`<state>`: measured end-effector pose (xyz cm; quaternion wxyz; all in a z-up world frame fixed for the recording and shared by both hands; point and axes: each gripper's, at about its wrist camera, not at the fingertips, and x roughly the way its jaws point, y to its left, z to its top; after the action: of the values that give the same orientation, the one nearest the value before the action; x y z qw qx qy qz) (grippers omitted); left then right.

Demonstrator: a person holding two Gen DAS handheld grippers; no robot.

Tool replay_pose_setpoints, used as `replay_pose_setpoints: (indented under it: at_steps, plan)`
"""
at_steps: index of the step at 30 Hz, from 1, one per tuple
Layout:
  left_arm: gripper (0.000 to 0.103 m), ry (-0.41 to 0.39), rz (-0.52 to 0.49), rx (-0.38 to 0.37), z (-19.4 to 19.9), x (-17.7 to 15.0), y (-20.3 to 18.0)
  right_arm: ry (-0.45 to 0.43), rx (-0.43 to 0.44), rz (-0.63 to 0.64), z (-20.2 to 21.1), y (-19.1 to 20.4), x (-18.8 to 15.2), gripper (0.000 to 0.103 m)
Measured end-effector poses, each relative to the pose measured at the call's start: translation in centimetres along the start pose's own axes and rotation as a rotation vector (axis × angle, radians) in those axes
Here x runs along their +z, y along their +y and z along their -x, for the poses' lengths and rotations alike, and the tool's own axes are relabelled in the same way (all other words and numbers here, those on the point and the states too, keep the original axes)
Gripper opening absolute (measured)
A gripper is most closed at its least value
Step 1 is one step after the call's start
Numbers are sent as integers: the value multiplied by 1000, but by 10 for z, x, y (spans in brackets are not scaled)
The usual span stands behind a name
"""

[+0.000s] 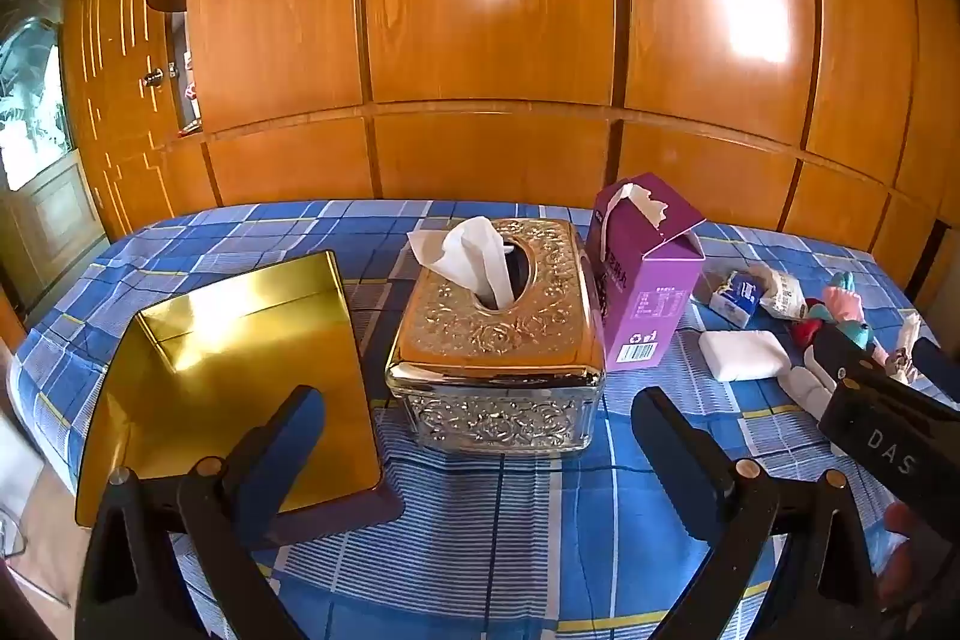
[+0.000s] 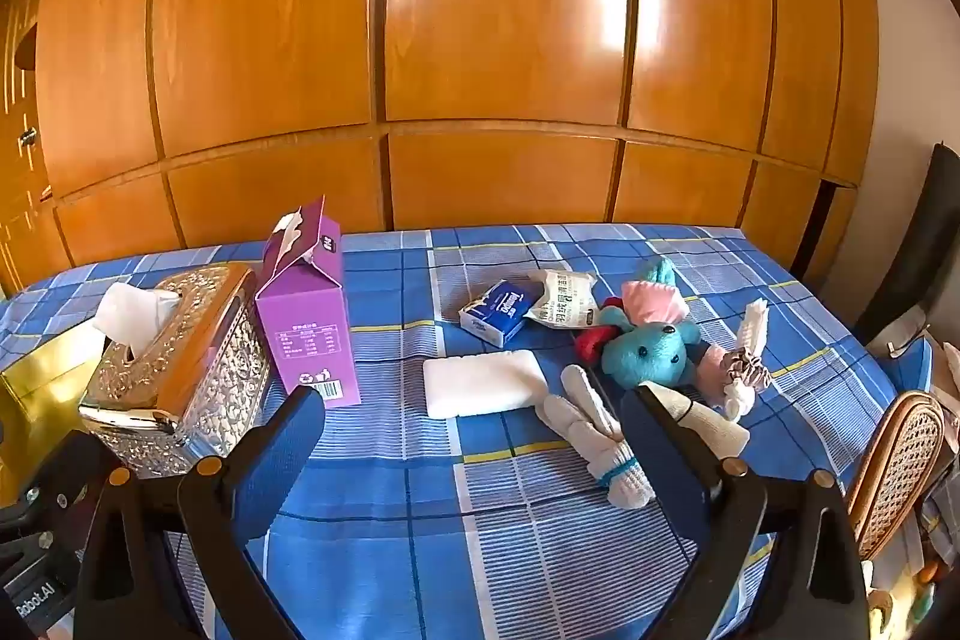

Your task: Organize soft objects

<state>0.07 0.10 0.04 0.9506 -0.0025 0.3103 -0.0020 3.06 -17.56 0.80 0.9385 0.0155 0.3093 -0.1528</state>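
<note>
A wall of glossy wooden wardrobe panels (image 2: 498, 40) is filling the background as a bed spread with a blue checked sheet (image 2: 420, 490) is carrying everything else. A gold tray (image 1: 240, 370) is lying at the sheet's left end, just beside an ornate gold tissue box (image 1: 498, 334) with a white tissue (image 1: 474, 256) sticking up from its slot. A purple carton (image 2: 312, 328) with a torn-open top is standing upright right next to the tissue box on its far side. Further right, the soft things are lying bunched together: a blue stuffed toy (image 2: 648, 346) on its back, a pair of white socks (image 2: 600, 436) in front of it, a flat white pad (image 2: 480, 391) beside them, a white printed packet (image 2: 561, 301) and a small blue tissue pack (image 2: 498, 319) behind. A little scrunchie-like bundle (image 2: 744, 370) is resting at the toy's right. The left gripper (image 1: 477, 421) is hovering in front of the tissue box, jaws spread wide with nothing between them; the right gripper (image 2: 474, 421) is hanging over the sheet near the socks and pad, likewise fully spread and gripping nothing.
</note>
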Motion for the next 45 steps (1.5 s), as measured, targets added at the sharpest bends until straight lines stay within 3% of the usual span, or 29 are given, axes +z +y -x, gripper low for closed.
replay_pose_setpoints:
  at_steps: [45]
  plan:
    - [103, -16, 45, 48, 16, -2, 28, 11, 41, 25, -2, 19, -9, 100]
